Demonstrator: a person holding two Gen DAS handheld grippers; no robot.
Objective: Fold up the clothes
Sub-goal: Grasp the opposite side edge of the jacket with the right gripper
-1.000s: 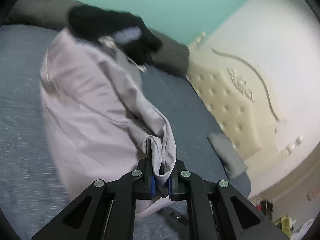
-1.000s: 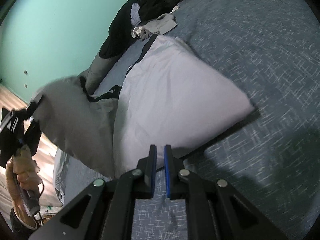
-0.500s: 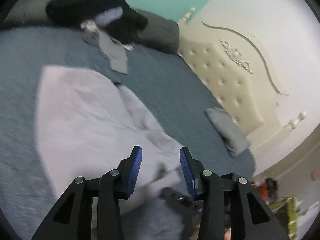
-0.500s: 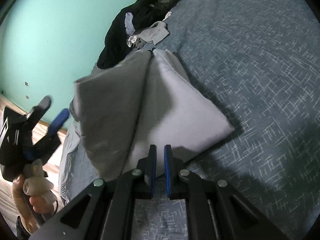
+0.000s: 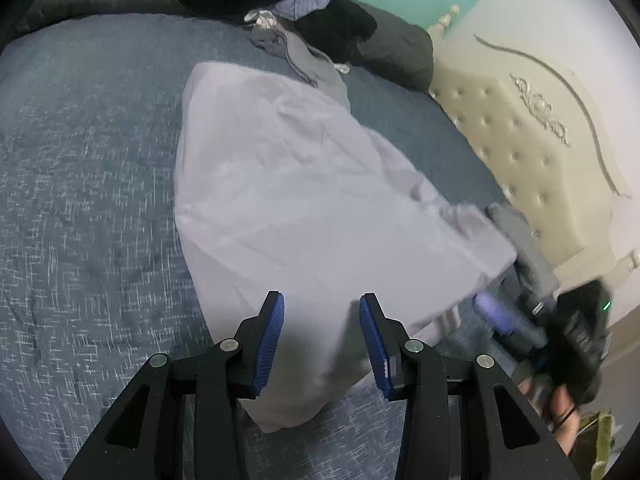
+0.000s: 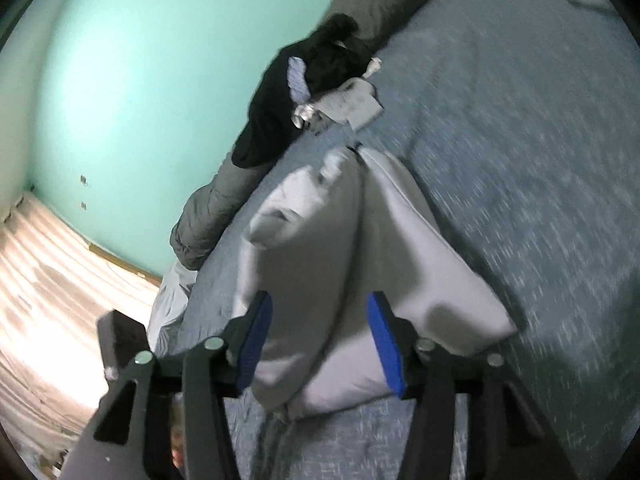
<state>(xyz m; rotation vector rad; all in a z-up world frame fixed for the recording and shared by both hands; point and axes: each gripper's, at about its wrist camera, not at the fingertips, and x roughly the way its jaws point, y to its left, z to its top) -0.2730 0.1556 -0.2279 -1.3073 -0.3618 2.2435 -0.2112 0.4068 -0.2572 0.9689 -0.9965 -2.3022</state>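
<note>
Matt, seemingly cotton garment (image 5: 304, 216)

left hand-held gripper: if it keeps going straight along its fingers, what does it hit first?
Most likely the pale folded garment. The left hand-held gripper points down at it with jaws apart and nothing between them, and the cloth fills the line ahead, lying on the blue bedspread. Depth is hard to judge.

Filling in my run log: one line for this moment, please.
pale lilac folded garment: lying on blue bedspread | left tongs: open, empty | right tongs: opening, nothing gripped

A home bedroom: bed (image 5: 80, 160), tufted headboard (image 5: 520, 140), teal wall (image 6: 140, 80).
</note>
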